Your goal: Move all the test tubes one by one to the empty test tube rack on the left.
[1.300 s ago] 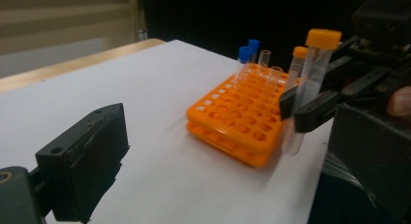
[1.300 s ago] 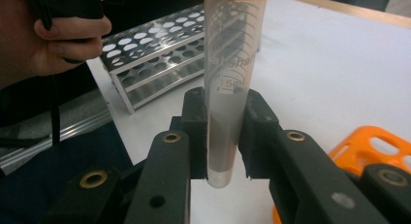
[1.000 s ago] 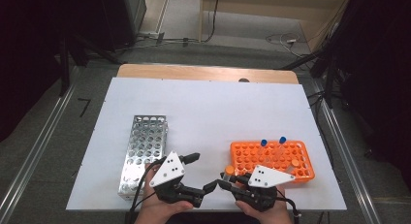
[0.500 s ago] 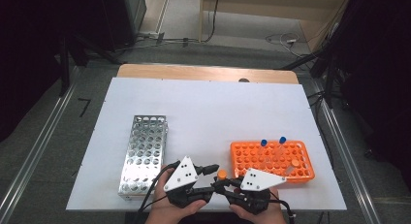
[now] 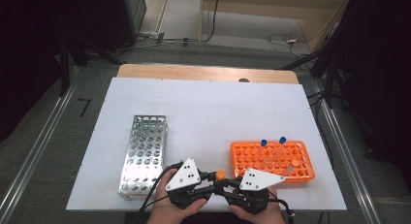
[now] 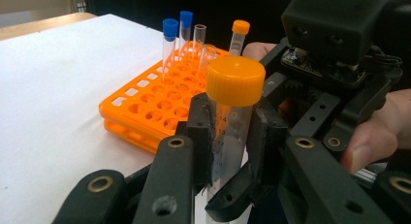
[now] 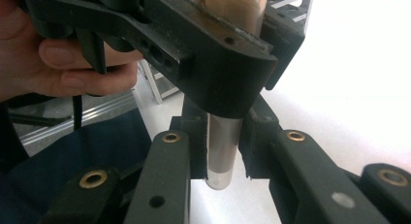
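Observation:
A clear test tube with an orange cap (image 5: 220, 175) stands upright between both grippers at the table's near edge. My left gripper (image 5: 213, 181) has just been closing and is now shut on the tube (image 6: 235, 81) just below its cap; its pads (image 6: 199, 122) press both sides. My right gripper (image 7: 224, 146) is shut on the same tube (image 7: 223, 156) lower down, near its rounded bottom. The left gripper's black body (image 7: 213, 44) crosses above the right jaws. The right gripper (image 5: 226, 186) meets the left one from the right.
An orange rack (image 5: 271, 158) sits right of the grippers with two blue-capped tubes (image 6: 170, 27), an orange-capped tube (image 6: 240, 26) and uncapped ones. A metal rack (image 5: 144, 151) lies to the left. The white tabletop (image 5: 208, 107) stretches beyond.
The left gripper has swung right to meet the right gripper and closed its jaws on the orange-capped tube that the right gripper was holding. The right gripper stayed put.

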`<state>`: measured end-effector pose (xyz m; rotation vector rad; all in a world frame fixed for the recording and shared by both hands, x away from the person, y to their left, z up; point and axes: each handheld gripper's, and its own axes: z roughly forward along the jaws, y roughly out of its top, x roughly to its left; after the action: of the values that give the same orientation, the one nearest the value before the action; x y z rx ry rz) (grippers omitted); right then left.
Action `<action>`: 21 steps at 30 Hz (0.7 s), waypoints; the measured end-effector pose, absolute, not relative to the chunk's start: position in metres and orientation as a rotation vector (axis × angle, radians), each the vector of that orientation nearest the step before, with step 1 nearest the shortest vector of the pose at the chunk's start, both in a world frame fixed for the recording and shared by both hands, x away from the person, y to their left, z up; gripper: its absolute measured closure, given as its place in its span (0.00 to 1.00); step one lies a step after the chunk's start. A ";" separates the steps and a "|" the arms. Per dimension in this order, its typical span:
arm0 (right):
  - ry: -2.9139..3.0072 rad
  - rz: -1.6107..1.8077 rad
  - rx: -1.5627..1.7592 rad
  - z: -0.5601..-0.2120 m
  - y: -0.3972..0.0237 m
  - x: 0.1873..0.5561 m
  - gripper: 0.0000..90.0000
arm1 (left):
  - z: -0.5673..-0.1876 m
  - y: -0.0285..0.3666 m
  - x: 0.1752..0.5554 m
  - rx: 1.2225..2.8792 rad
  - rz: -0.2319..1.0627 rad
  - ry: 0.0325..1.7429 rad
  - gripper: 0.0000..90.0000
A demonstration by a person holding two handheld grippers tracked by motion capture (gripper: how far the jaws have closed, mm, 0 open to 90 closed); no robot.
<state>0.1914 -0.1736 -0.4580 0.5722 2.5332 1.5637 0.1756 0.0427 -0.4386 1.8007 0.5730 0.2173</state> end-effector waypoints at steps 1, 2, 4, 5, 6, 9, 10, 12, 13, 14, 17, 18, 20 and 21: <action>2.539 1.570 0.574 -0.458 -0.174 0.192 0.81 | -0.439 0.043 0.176 1.800 0.220 0.574 0.83; 2.539 1.570 0.574 -0.458 -0.174 0.192 0.81 | -0.438 0.043 0.175 1.800 0.221 0.574 0.83; 2.545 1.586 0.568 -0.458 -0.174 0.193 0.80 | -0.438 0.044 0.175 1.789 0.215 0.575 0.83; 2.545 1.592 0.561 -0.458 -0.176 0.193 0.76 | -0.437 0.045 0.175 1.782 0.213 0.576 0.83; 2.545 1.592 0.561 -0.458 -0.176 0.193 0.76 | -0.436 0.047 0.175 1.772 0.217 0.583 0.83; 2.528 1.604 0.571 -0.455 -0.180 0.195 0.65 | -0.431 0.056 0.176 1.751 0.248 0.605 0.83; 2.520 1.607 0.572 -0.453 -0.182 0.196 0.63 | -0.431 0.056 0.176 1.751 0.248 0.605 0.83; 2.515 1.615 0.575 -0.452 -0.184 0.197 0.61 | -0.429 0.062 0.177 1.739 0.258 0.619 0.83; 2.495 1.627 0.584 -0.449 -0.188 0.198 0.57 | -0.429 0.063 0.178 1.736 0.264 0.625 0.83; 2.495 1.627 0.584 -0.449 -0.188 0.198 0.57 | -0.428 0.066 0.179 1.732 0.268 0.638 0.83; 2.456 1.629 0.612 -0.442 -0.198 0.201 0.48 | -0.426 0.073 0.180 1.717 0.278 0.657 0.83; 2.454 1.622 0.611 -0.440 -0.201 0.201 0.45 | -0.425 0.076 0.181 1.715 0.280 0.662 0.83; 2.452 1.608 0.604 -0.438 -0.203 0.201 0.42 | -0.423 0.081 0.181 1.708 0.289 0.668 0.83; 2.440 1.595 0.614 -0.436 -0.208 0.202 0.38 | -0.422 0.084 0.182 1.708 0.296 0.670 0.83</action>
<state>0.2020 -0.2082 -0.4356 0.6136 2.4398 1.5951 0.1818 0.0836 -0.4218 1.7082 0.6703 0.2965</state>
